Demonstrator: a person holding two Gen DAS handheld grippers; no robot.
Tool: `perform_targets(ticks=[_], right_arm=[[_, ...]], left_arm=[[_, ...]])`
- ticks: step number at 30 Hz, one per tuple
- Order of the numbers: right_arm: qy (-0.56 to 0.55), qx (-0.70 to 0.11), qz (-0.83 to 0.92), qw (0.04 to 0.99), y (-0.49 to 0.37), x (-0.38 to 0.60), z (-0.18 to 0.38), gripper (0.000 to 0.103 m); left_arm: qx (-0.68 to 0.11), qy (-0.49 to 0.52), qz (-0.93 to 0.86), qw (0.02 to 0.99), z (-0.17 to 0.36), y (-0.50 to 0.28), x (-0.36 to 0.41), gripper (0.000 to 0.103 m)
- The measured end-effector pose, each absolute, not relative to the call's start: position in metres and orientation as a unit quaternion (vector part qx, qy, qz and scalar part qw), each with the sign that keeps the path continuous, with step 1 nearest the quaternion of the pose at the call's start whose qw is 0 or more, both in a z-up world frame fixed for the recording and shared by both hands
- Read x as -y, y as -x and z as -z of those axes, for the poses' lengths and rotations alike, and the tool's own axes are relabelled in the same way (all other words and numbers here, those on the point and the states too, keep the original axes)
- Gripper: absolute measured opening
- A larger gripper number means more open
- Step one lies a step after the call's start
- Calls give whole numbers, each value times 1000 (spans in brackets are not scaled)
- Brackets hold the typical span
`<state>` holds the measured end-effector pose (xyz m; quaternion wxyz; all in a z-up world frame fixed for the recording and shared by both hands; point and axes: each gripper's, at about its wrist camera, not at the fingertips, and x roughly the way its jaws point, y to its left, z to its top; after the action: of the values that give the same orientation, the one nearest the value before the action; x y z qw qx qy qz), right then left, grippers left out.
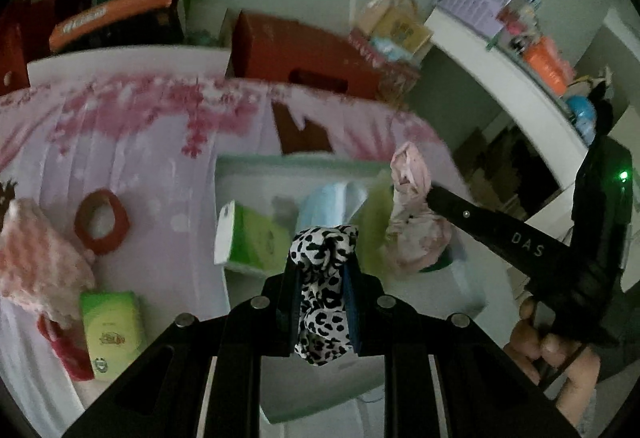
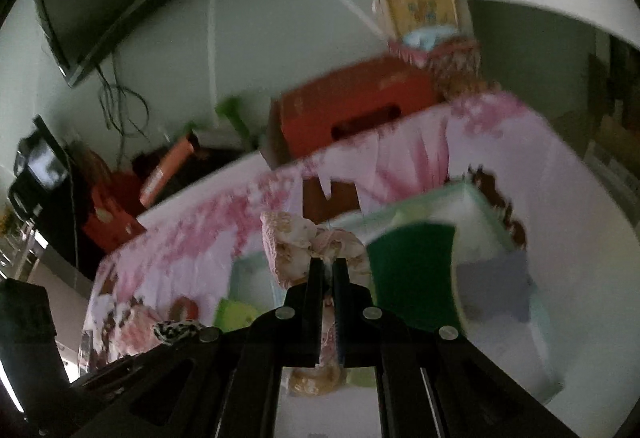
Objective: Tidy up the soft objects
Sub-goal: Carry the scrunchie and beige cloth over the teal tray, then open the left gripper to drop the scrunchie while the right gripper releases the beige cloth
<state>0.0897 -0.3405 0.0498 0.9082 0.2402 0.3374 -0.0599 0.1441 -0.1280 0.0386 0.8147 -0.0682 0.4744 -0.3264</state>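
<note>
Leopard-print cloth (image 1: pixel 322 290) sits clamped between the narrow jaws of the left gripper (image 1: pixel 323 262), held above the white bin (image 1: pixel 460 290). Pink floral cloth (image 2: pixel 296 246) is pinched in the fully closed right gripper (image 2: pixel 328 270), also over the bin. Inside the bin: green tissue pack (image 1: pixel 256 242), light blue fabric (image 1: pixel 332 201). Beyond, on the pink flowered tablecloth (image 1: pixel 160 141): red tape ring (image 1: pixel 102 222), another tissue pack (image 1: pixel 112 334), fluffy pink cloth (image 1: pixel 36 258).

Scrunchie (image 1: pixel 322 258): white with black leopard spots. Cloth bundle (image 1: pixel 412 222): pale pink, small print. Tablecloth (image 1: pixel 132 141): lilac-white with pink blossom pattern. Tissue packs (image 1: pixel 112 330): green. Tape ring (image 1: pixel 102 220): red. Tray (image 1: pixel 256 161): white, mint-green rim. Boxes behind: red-orange.
</note>
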Motion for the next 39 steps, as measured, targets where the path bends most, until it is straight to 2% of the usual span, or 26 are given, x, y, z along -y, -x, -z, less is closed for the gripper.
perform_targets(ticks=[6, 21, 24, 28, 39], right_arm=[[-228, -392, 78, 888, -107, 336, -14, 5], [-229, -422, 87, 873, -118, 340, 12, 5], [-228, -422, 87, 873, -119, 339, 10, 7], [-222, -420, 87, 876, -117, 336, 4, 9], [-195, -406, 94, 888, -110, 330, -19, 11]], left_arm=[[-518, 61, 307, 796, -5, -156, 138, 20], [-522, 59, 305, 794, 2, -168, 141, 22], [-524, 55, 309, 792, -2, -166, 142, 29], [-524, 47, 305, 794, -9, -163, 142, 52], [-479, 55, 300, 823, -50, -156, 120, 63]])
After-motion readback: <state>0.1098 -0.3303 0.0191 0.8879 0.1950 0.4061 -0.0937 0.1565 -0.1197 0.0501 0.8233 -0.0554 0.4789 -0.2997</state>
